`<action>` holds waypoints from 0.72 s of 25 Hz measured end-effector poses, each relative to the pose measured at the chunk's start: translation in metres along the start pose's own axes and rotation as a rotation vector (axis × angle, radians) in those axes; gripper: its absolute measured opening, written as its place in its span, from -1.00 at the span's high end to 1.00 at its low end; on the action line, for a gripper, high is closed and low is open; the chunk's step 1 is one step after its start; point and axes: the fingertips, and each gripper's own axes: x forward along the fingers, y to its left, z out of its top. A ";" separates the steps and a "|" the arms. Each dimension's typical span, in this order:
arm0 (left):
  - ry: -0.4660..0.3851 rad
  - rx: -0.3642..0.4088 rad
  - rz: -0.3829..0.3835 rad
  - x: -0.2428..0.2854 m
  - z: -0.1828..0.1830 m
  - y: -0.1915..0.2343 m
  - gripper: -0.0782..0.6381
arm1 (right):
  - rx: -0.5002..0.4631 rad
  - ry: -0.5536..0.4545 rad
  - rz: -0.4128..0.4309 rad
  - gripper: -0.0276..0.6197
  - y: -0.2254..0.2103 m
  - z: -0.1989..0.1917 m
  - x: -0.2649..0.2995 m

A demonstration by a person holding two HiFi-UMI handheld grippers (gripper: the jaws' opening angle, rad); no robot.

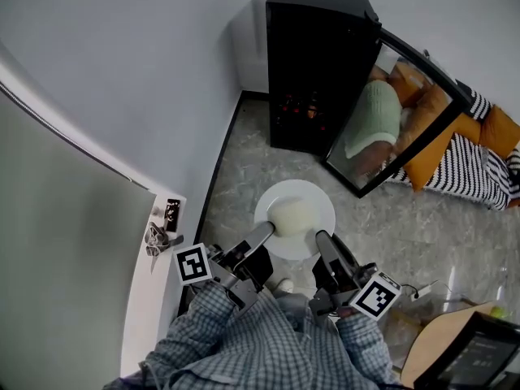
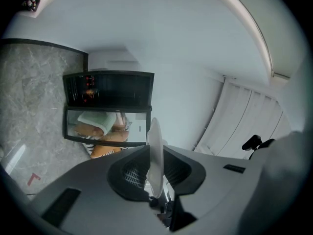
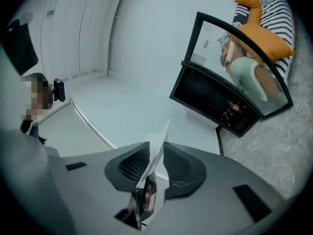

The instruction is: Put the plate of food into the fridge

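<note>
Your left gripper (image 1: 266,231) clamped the plate (image 1: 315,203) at its near-left rim, and your right gripper (image 1: 322,238) closed on the near-right rim. The plate hung over the floor (image 1: 244,169), before the open fridge (image 1: 313,63).

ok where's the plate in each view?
Head view: plate lower centre, white, seen from above.
Left gripper view: plate lower centre, an edge-on sliver between the jaws.
Right gripper view: plate lower centre, a tilted edge-on sliver between the jaws.
Shared landmark: black fridge with its glass door open, at top centre-right, left of centre and upper right.
</note>
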 end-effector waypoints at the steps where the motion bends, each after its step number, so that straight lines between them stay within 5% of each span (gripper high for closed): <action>1: 0.003 -0.005 0.000 0.001 -0.001 0.001 0.60 | 0.004 -0.007 -0.002 0.66 -0.001 0.001 -0.001; 18: -0.014 -0.015 0.017 -0.004 -0.005 -0.001 0.60 | 0.010 -0.038 -0.036 0.69 0.001 -0.001 -0.005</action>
